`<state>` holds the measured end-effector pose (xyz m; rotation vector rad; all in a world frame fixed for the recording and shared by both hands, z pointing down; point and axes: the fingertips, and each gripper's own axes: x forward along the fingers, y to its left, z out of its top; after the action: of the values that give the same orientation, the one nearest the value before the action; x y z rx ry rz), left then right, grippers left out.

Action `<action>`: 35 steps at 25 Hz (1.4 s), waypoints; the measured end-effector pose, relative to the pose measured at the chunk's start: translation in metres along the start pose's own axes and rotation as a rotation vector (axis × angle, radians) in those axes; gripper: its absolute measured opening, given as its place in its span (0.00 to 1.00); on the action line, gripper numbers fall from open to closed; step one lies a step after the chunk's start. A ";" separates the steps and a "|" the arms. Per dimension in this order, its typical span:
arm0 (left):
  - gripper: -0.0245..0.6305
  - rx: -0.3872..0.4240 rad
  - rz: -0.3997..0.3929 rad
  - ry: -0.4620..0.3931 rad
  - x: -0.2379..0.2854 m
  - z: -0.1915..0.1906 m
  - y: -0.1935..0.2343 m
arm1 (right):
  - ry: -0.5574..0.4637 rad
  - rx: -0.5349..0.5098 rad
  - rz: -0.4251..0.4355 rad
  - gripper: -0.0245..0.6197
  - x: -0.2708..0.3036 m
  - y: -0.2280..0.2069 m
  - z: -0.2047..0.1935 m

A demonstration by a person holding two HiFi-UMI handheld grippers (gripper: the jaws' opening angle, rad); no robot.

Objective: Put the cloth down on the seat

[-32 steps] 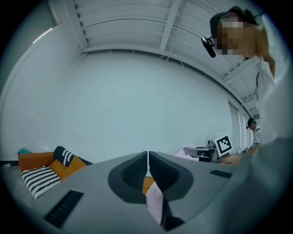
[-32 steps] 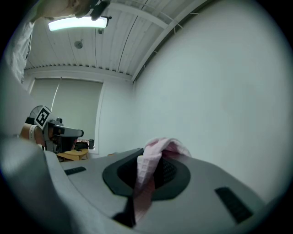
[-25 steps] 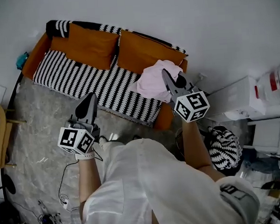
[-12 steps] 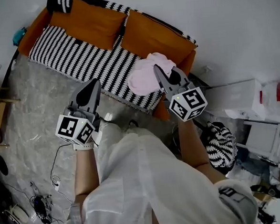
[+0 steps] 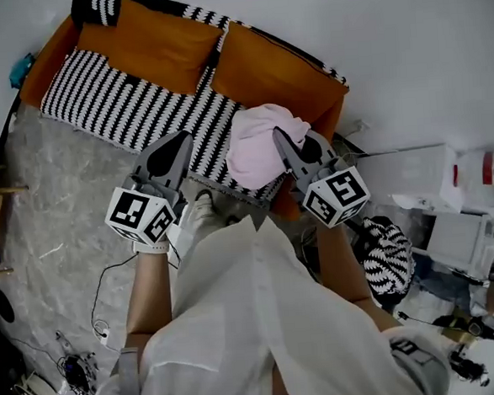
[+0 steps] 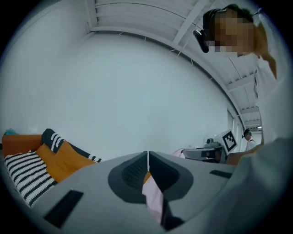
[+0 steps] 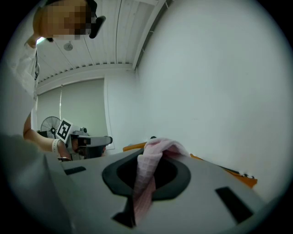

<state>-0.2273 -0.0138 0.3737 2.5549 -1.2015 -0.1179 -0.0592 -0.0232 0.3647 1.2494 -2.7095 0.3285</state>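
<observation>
A pink cloth (image 5: 253, 145) hangs bunched from my right gripper (image 5: 278, 136), which is shut on it. It is held in the air over the right end of the sofa's striped seat (image 5: 123, 108). In the right gripper view the cloth (image 7: 151, 160) drapes over and down between the pads. My left gripper (image 5: 178, 141) is shut and holds nothing, hovering over the seat's front edge left of the cloth. In the left gripper view its pads (image 6: 135, 171) meet, and a strip of pink shows through the gap below them.
Two orange back cushions (image 5: 148, 43) (image 5: 272, 68) lean on the sofa. White storage boxes (image 5: 414, 176) and a black-and-white patterned bag (image 5: 390, 258) stand to the right. Cables (image 5: 104, 329) lie on the grey floor at the left. The person's shoe (image 5: 199, 206) is near the sofa front.
My left gripper has moved forward and now reaches the seat's front edge. The right gripper still grips the cloth, which has shifted slightly left and hangs more bunched.
</observation>
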 end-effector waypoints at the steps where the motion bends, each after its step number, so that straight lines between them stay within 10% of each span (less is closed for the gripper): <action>1: 0.07 -0.002 -0.012 -0.005 0.007 0.003 0.005 | 0.002 0.002 -0.004 0.10 0.005 -0.002 0.001; 18: 0.07 -0.052 -0.110 0.055 0.100 -0.017 0.040 | 0.139 0.024 0.047 0.10 0.058 -0.061 -0.032; 35: 0.07 -0.045 0.021 0.052 0.269 -0.056 -0.019 | 0.268 -0.060 0.217 0.11 0.086 -0.300 -0.048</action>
<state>-0.0284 -0.1939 0.4369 2.4898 -1.1927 -0.0721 0.1160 -0.2638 0.4718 0.8301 -2.6019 0.4032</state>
